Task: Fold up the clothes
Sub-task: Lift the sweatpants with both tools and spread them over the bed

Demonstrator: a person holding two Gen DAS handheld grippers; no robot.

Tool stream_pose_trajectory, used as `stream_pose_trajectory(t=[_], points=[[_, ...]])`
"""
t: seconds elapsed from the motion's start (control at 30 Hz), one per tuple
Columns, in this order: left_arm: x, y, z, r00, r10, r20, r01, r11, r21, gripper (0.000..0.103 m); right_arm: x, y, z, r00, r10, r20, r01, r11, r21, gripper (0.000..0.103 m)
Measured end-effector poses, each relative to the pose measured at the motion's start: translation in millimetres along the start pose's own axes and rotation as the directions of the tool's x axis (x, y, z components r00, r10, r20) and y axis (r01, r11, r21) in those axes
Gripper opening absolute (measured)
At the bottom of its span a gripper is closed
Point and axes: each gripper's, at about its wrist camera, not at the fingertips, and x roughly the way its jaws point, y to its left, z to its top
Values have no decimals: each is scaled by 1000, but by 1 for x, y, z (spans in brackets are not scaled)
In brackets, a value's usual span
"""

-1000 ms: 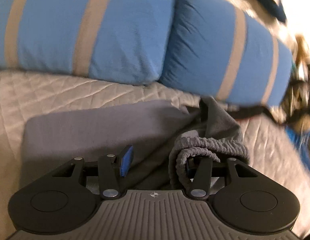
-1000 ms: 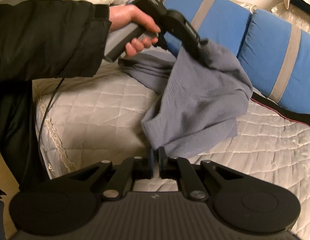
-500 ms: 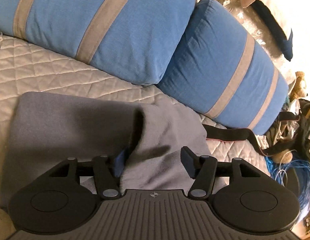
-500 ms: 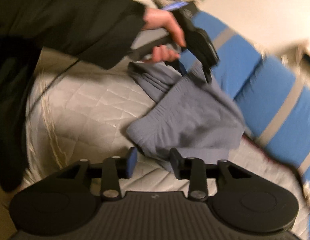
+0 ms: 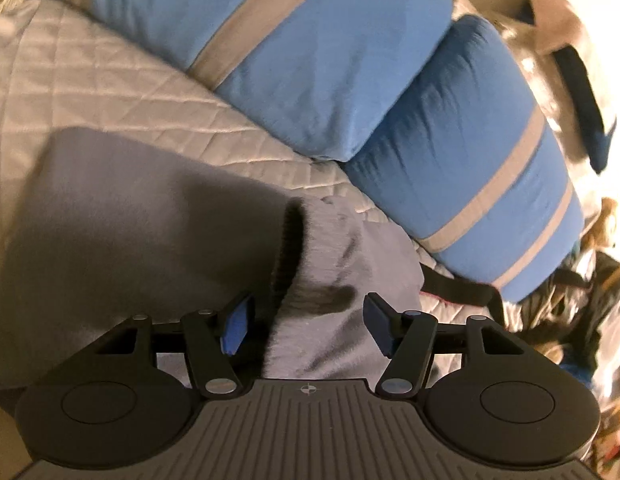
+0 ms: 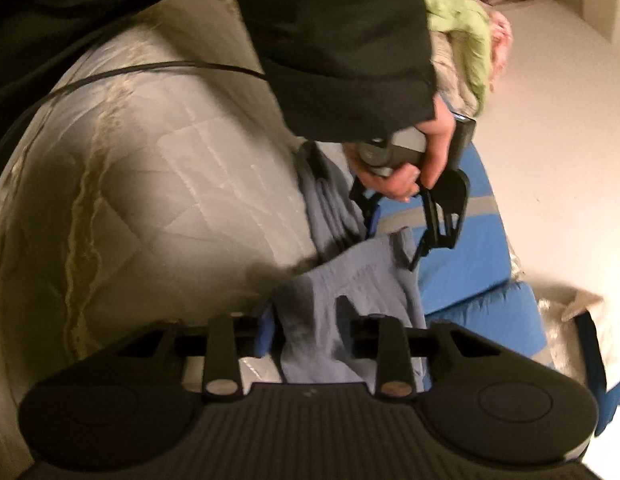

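Observation:
A grey-blue knit garment (image 5: 150,220) lies folded on the quilted bed (image 5: 110,92), with a ribbed hem (image 5: 290,240) turned over its top. My left gripper (image 5: 306,328) is open just above the garment's near edge, holding nothing. In the right wrist view the same garment (image 6: 350,300) lies between the open fingers of my right gripper (image 6: 310,332), which is not clamped on it. The left gripper also shows in that view (image 6: 394,232), held in a hand over the garment's far end.
Two blue pillows with grey stripes (image 5: 310,60) (image 5: 470,184) lie along the bed's far side. A black strap (image 5: 458,292) lies by the garment. Clutter and toys (image 5: 570,280) sit to the right. A black-sleeved arm (image 6: 330,40) and a cable (image 6: 150,72) cross the mattress.
Both grippers have opened and let go of the garment. It has dropped from hanging in the air to lying folded over on the bed. Both cameras have swung.

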Motion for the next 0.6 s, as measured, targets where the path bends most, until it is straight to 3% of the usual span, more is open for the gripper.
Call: stream_pose_trajectory(t=[0.07,0.27,0.33,0.37,0.4,0.5,0.6], points=[[3,6,1,1000,-12,6,12,1000,-24,58,1,-3,-1,1000,11,-7,-11,1000,15,11],[8,22,3,991,-102,89,113,984,-136,56,-16,-26,2,998,-45,34,40,989,143,9],[5,24,4,985,-113,133,134,977,-165,20,-22,-35,2,997,-67,39,58,979,196,9],[2,20,5,985,-86,149,109,981,-157,8,-25,-41,2,996,-81,39,70,971,228,9],[-4,13,5,983,-52,174,76,988,-132,8,-29,-48,2,995,-98,38,84,959,269,9],[-23,-20,4,970,-32,242,33,999,-2,8,-42,-76,-4,988,-155,12,135,891,434,8],[-38,-63,2,957,-65,284,38,994,99,7,-55,-109,-14,982,-186,-37,172,789,590,8]])
